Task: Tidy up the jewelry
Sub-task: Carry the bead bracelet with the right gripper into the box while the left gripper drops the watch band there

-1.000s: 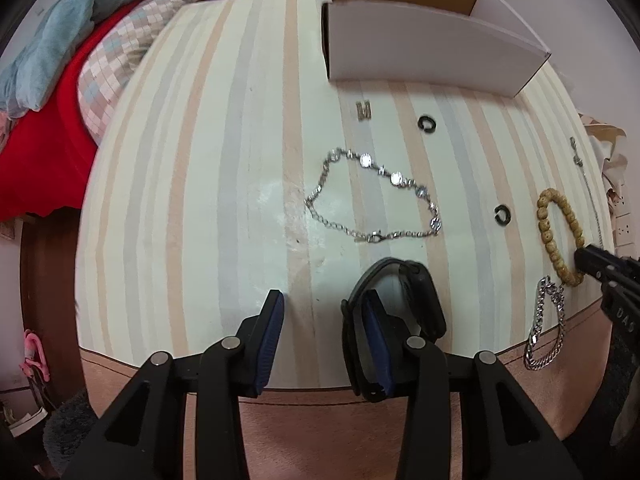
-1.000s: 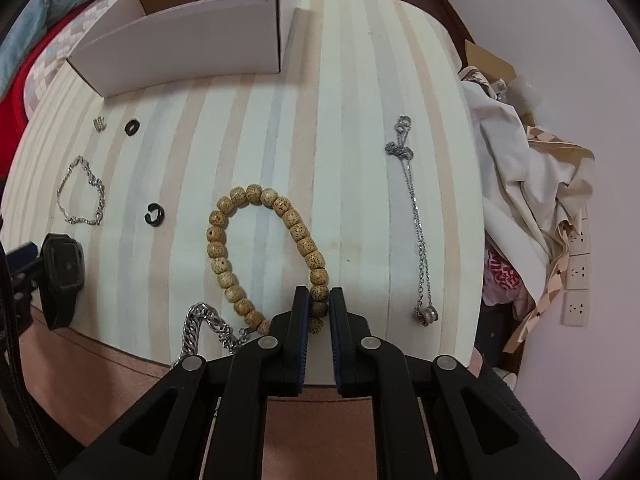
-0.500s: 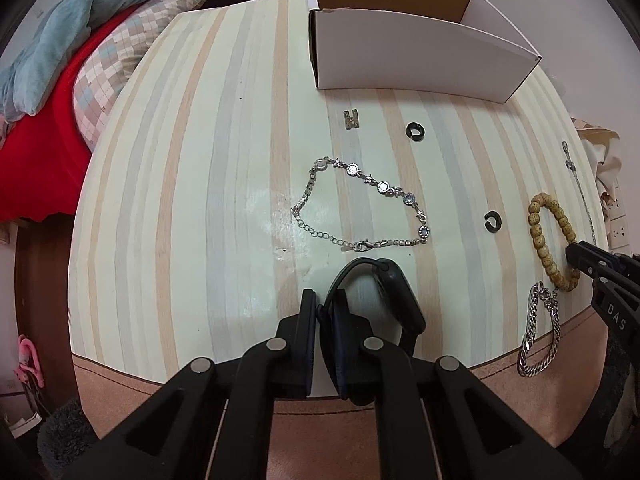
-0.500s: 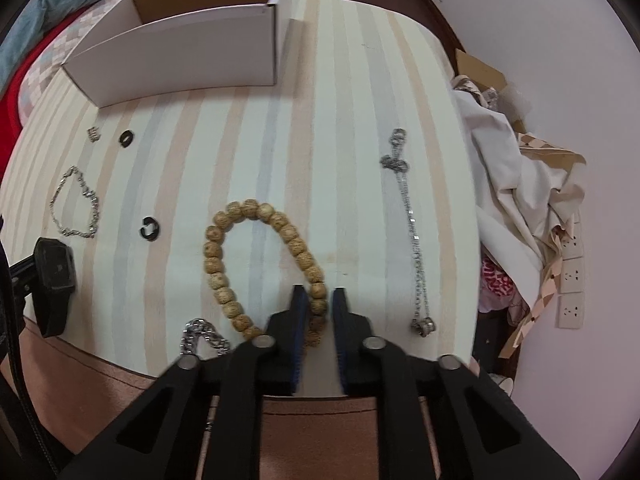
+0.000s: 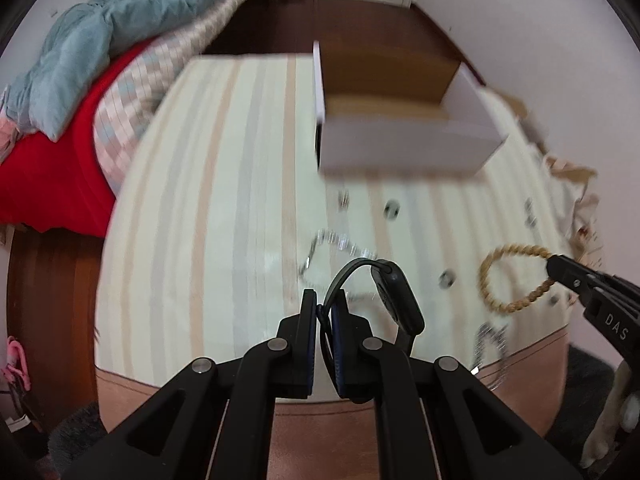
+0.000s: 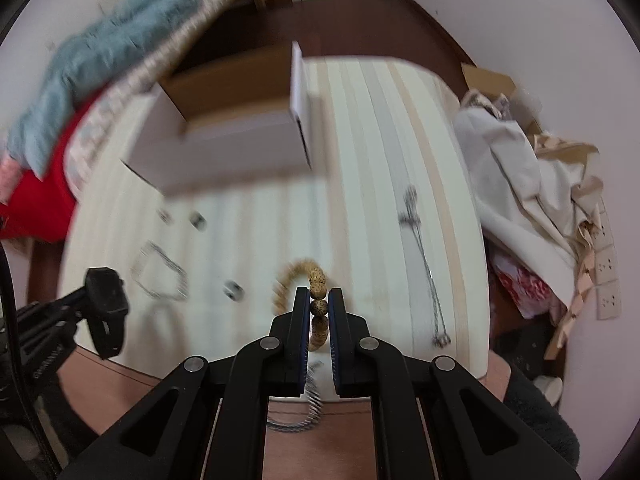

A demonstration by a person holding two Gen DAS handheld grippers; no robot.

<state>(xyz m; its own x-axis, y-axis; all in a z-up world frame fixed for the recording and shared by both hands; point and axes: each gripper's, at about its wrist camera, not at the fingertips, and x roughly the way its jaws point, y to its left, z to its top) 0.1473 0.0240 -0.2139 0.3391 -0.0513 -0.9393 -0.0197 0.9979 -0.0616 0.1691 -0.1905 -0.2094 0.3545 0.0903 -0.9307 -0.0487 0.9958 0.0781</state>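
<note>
From your left wrist, the striped table (image 5: pixel 208 208) is carrying one box (image 5: pixel 404 148). Your left gripper (image 5: pixel 325 312) is pinching one black watch (image 5: pixel 396 296) by its strap, lifted.

From your right wrist, your right gripper (image 6: pixel 319 307) is clamping one bead bracelet (image 6: pixel 316 280); two dark rings (image 6: pixel 234 290) and one chain (image 6: pixel 424 256) are lying blurred.
</note>
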